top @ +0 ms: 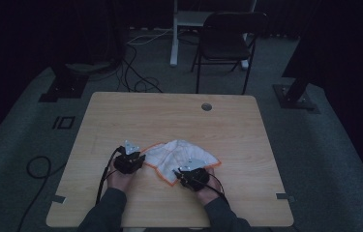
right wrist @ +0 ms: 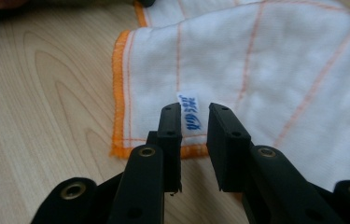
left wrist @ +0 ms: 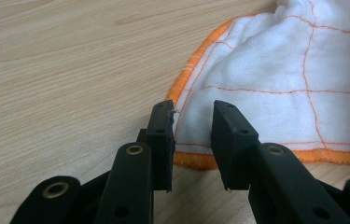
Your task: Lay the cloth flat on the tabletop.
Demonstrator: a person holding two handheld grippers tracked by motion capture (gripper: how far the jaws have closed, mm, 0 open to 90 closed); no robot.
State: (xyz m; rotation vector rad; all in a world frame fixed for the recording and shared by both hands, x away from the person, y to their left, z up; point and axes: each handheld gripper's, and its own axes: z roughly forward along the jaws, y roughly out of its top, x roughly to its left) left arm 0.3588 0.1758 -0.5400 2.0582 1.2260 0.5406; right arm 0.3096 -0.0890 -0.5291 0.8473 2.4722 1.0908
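A white cloth (top: 181, 155) with orange hem and orange grid lines lies rumpled on the wooden table (top: 169, 116), near its front. My left gripper (top: 143, 158) sits at the cloth's left corner, and in the left gripper view the cloth (left wrist: 275, 88) has its orange edge just beyond the parted jaws of my left gripper (left wrist: 192, 133), nothing clamped. My right gripper (top: 174, 171) is at the cloth's front edge. In the right gripper view my right gripper (right wrist: 194, 140) stands open over the hem, either side of a small white label (right wrist: 188, 112) with blue print on the cloth (right wrist: 256, 70).
A black folding chair (top: 227, 41) and a white stand (top: 175, 34) are beyond the table's far edge. A round cable hole (top: 206, 107) sits near the table's far side. Cables (top: 135, 72) trail on the grey carpet.
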